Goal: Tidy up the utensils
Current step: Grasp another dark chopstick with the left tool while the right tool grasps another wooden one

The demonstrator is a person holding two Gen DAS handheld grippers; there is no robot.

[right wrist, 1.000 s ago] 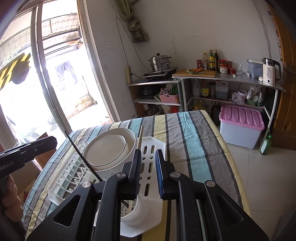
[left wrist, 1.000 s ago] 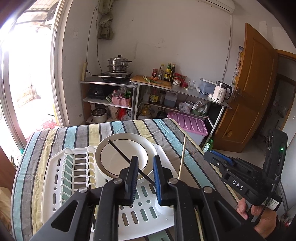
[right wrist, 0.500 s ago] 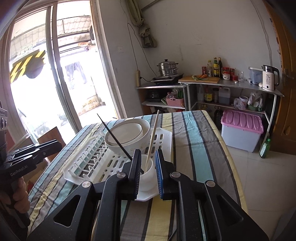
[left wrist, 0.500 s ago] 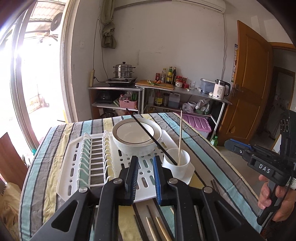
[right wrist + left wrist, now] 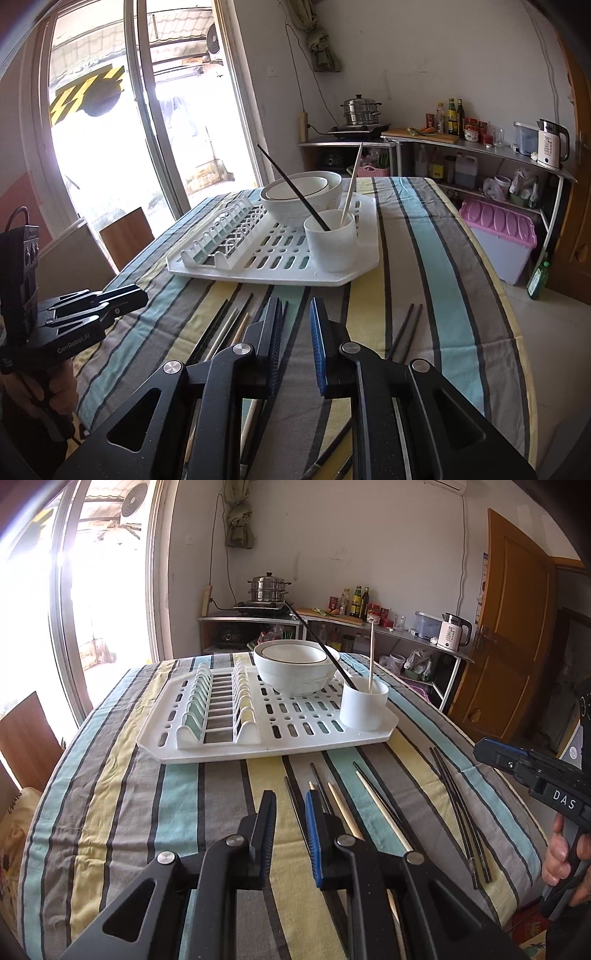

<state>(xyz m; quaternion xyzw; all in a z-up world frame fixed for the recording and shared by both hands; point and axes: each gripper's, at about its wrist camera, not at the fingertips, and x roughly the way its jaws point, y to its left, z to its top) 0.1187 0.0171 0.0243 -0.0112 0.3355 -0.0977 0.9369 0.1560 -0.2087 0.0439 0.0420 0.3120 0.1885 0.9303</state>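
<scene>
My left gripper (image 5: 290, 805) hangs over the striped tablecloth (image 5: 122, 812), jaws parted a narrow way with nothing between them, only cloth showing through the gap. Just ahead of my right-hand finger lie loose chopsticks (image 5: 343, 812), black and pale wood mixed, fanned out toward me and partly hidden under the finger. Farther right, a black pair (image 5: 458, 805) lies apart from the rest, and beyond it my right gripper (image 5: 495, 755) pokes in from the edge, hand (image 5: 561, 853) on its grip. Ahead of the fingers sits the white drying rack (image 5: 221, 746), bowl (image 5: 291, 668) at its back, white cup (image 5: 364, 705) at its near right corner with one black and one pale chopstick standing in it. Now the right wrist view: my left gripper (image 5: 110, 301) comes in from the left edge, something its own camera cannot give. My right gripper (image 5: 297, 325) is likewise parted narrowly and empty. The mixed chopsticks (image 5: 229, 328) lie left of these fingers, the black pair (image 5: 406, 332) to their right. Only here do I see the pink-lidded bin (image 5: 498, 229) and green bottle (image 5: 537, 277) on the floor.
</scene>
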